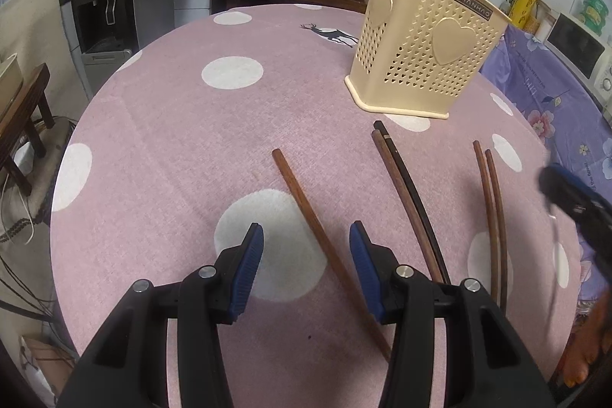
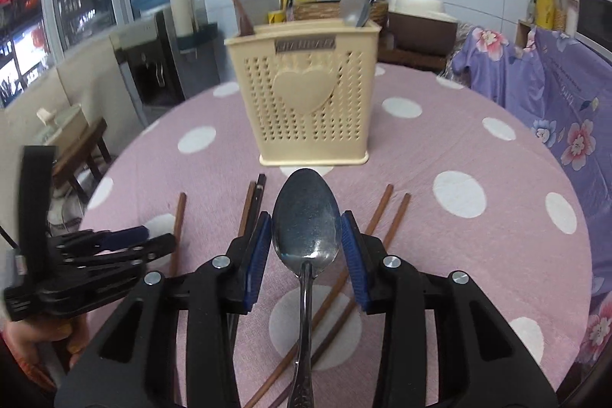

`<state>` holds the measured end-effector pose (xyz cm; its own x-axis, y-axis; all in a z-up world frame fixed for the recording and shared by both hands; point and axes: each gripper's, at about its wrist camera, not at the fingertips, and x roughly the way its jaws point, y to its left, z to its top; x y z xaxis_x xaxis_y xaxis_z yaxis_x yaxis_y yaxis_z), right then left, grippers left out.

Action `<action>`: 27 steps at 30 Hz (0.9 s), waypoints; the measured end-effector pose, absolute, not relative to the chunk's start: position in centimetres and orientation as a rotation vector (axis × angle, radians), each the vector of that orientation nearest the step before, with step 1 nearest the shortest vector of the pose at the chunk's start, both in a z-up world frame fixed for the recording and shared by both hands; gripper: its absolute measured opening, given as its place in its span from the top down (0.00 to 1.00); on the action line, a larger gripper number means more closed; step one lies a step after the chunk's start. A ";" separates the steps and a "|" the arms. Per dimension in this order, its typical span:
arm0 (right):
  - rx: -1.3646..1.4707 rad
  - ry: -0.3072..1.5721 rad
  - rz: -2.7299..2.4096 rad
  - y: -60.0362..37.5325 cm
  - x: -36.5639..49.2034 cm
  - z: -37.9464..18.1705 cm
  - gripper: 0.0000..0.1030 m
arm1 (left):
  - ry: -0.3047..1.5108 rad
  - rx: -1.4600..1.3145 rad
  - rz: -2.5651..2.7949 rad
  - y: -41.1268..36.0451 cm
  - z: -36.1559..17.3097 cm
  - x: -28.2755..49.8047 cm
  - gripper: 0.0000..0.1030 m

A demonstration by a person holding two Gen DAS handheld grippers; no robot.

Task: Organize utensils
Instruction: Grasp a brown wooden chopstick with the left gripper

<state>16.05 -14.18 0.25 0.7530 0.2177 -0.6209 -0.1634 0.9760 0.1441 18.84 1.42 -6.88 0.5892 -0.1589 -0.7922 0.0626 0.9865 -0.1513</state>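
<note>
My right gripper (image 2: pixel 306 218) is shut on the bowl of a metal spoon (image 2: pixel 308 236), whose handle hangs back toward the camera, lifted above the table. A cream perforated utensil holder (image 2: pixel 306 94) stands ahead with a ladle and handles in it. My left gripper (image 1: pixel 306 236) is open low over a single brown chopstick (image 1: pixel 302 209), which runs between the fingers and under the right finger. Two chopstick pairs (image 1: pixel 405 186) (image 1: pixel 493 201) lie to its right, in front of the holder (image 1: pixel 420 48). The right gripper (image 1: pixel 566 190) shows blurred at the right edge of the left wrist view.
The round table has a pink cloth with white dots (image 1: pixel 172 140). A water dispenser (image 1: pixel 103 10) and a low wooden stool (image 1: pixel 23 109) stand beyond its left edge. A purple floral cloth (image 2: pixel 554 109) and a microwave (image 1: pixel 581 52) lie to the right.
</note>
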 end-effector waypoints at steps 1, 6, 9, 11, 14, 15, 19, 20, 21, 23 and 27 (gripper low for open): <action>0.091 0.677 0.209 -14.4 15.7 0.7 0.63 | 0.933 -0.108 -0.125 1.3 -6.9 19.1 0.54; 0.151 0.613 0.220 -16.5 13.6 2.7 0.63 | 0.952 -0.109 -0.102 0.9 -7.4 20.4 0.59; 0.187 0.581 0.228 -17.5 12.7 3.4 0.63 | 0.956 -0.092 -0.091 0.4 -7.4 21.0 0.66; 0.193 0.564 0.229 -17.9 12.5 3.5 0.63 | 0.960 -0.088 -0.091 0.2 -7.4 21.4 0.74; 0.206 0.574 0.229 -18.2 12.6 3.1 0.63 | 0.957 -0.051 -0.076 -0.5 -7.5 21.9 0.84; 0.216 0.582 0.227 -18.4 12.7 2.8 0.63 | 0.956 -0.044 -0.072 -0.6 -7.5 22.0 0.89; 0.240 0.602 0.209 -19.1 13.1 1.4 0.63 | 0.953 -0.043 -0.074 -0.9 -7.6 22.3 0.89; 0.245 0.607 0.207 -19.1 13.3 0.9 0.63 | 0.951 -0.041 -0.075 -1.0 -7.6 22.3 0.90; 0.249 0.613 0.202 -19.3 13.5 0.6 0.63 | 0.949 -0.037 -0.074 -1.1 -7.6 22.4 0.90; 0.247 0.615 0.191 -19.4 13.6 0.1 0.63 | 0.947 -0.038 -0.074 -1.2 -7.6 22.4 0.90; 0.243 0.623 0.175 -19.5 14.0 -0.7 0.63 | 0.945 -0.038 -0.077 -1.5 -7.5 22.5 0.92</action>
<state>13.97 -19.50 -0.69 0.7992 0.2338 -0.5538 -0.0882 0.9569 0.2768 22.54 -1.55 -7.54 0.5834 -0.0826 -0.8079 0.0497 0.9966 -0.0660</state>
